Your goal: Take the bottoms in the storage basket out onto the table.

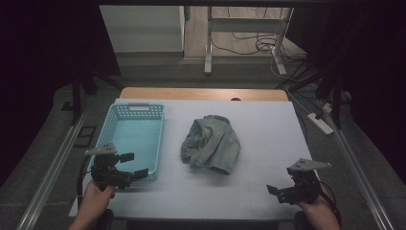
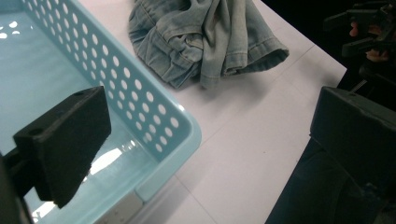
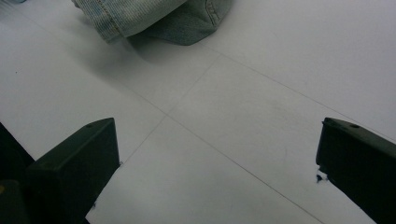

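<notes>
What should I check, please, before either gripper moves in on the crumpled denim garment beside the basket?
1. Left gripper open: ok, its jaws stand wide apart with nothing between them.
2. Right gripper open: ok, jaws apart over bare table.
3. Denim garment free to grasp: ok, it lies bunched on the white table, apart from both grippers.
4. Basket ready to receive: ok, upright and nothing inside.
5. Left gripper's path to the garment: not ok, it hovers at the basket's near corner, so the rim lies close by.
6. A clean edge to grip: cannot tell, the garment's folds hide how its layers lie.
</notes>
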